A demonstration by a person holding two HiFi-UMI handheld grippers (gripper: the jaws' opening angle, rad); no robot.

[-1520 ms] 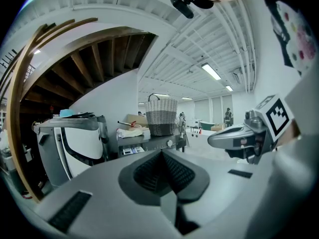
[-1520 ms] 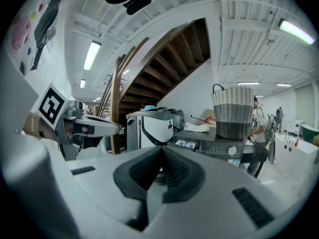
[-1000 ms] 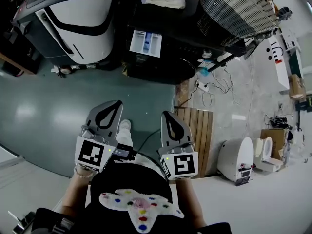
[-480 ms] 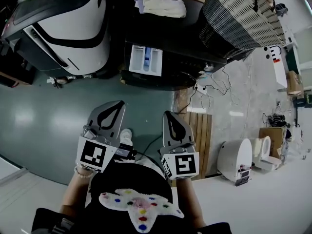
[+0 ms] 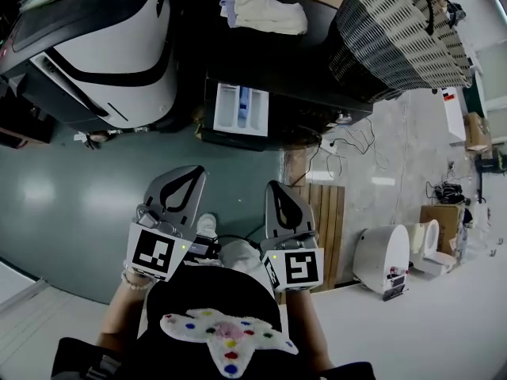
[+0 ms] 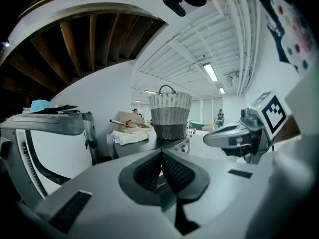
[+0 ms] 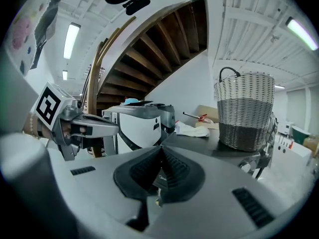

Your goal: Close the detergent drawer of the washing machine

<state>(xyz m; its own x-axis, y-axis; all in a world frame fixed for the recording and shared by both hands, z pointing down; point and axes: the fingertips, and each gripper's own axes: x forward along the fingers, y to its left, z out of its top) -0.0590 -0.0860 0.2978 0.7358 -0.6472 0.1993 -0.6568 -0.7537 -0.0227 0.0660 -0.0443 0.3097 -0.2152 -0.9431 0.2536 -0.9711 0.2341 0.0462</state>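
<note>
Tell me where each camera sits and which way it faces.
Head view: on the person's head, looking steeply down at the open detergent drawer; left claw, right claw and chest show.
Left gripper view: rides the left claw, facing the basket; shut jaws, right claw show.
Right gripper view: rides the right claw, facing likewise; left claw shows.
Both gripper views share the basket.

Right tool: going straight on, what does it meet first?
Likely the front of the washing machine, beside the open detergent drawer; nothing shows in between, though depth is unclear.
</note>
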